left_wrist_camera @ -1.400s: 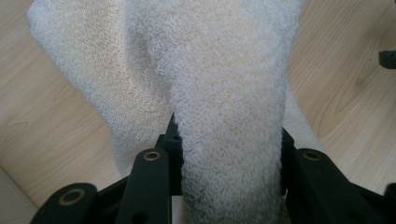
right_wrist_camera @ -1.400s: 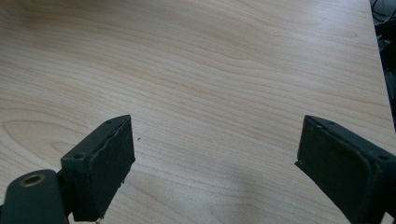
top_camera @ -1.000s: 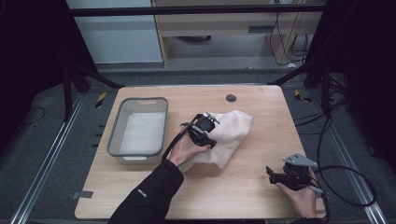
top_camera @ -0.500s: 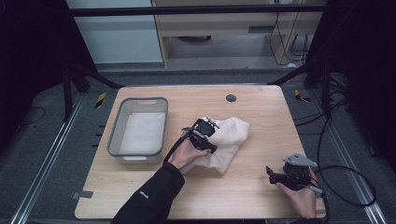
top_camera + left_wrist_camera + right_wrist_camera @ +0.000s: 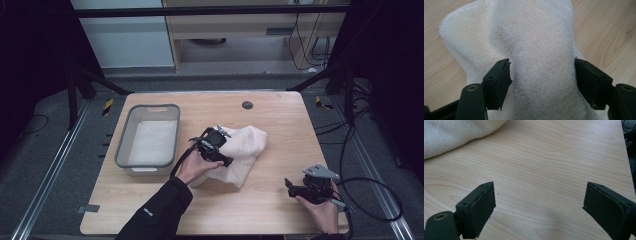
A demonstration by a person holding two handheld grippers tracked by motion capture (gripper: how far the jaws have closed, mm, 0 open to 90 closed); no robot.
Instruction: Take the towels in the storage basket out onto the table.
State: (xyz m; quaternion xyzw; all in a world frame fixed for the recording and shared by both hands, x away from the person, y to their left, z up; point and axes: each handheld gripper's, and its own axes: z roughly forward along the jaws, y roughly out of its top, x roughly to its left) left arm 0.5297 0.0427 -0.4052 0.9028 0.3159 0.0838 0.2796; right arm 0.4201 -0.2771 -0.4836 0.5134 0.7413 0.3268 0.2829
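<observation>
The towel (image 5: 242, 152) lies bunched just right of the bin (image 5: 148, 141) on the bench. The left gripper (image 5: 541, 75) straddles a fold, jaws apart (not yet pinched). The right gripper (image 5: 295, 189) waits well beyond, jaws apart, empty.

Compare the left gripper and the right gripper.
The left gripper has its jaws around a fold of the white towel; the right gripper has bare table between its jaws. The left is mid-table; the right is near the front right corner. Both stand open.
</observation>
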